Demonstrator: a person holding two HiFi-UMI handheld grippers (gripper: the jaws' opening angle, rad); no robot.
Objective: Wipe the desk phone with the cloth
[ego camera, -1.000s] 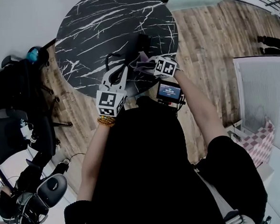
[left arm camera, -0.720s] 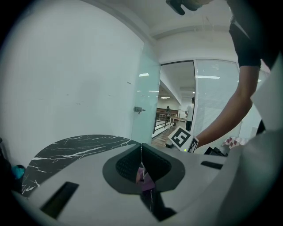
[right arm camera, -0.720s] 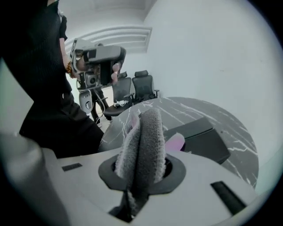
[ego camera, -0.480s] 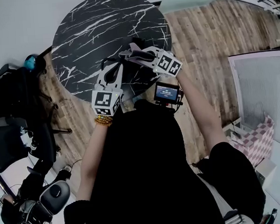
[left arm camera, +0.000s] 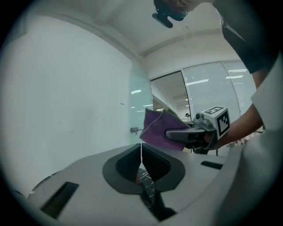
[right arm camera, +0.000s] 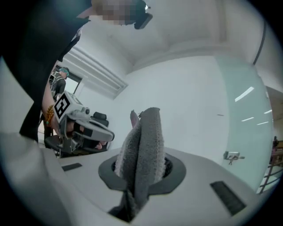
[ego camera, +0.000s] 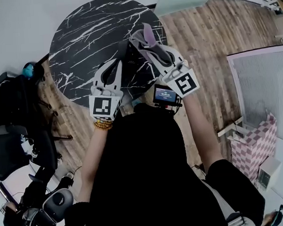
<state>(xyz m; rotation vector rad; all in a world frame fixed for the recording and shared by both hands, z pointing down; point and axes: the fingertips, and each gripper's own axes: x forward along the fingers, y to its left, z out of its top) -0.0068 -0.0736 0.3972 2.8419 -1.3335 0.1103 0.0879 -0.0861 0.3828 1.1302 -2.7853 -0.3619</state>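
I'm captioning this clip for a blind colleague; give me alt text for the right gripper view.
The right hand-held gripper is shut on a folded cloth that stands upright between its jaws. Behind it at left is the left hand-held gripper, with a white wall and ceiling beyond.

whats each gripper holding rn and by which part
Right gripper holds the folded cloth, its jaws shut on the bunched lower part, the rest sticking out past them. Left gripper holds nothing, jaws together.

round black marble table [ego camera: 88, 36], wood plank floor [ego camera: 209, 47]
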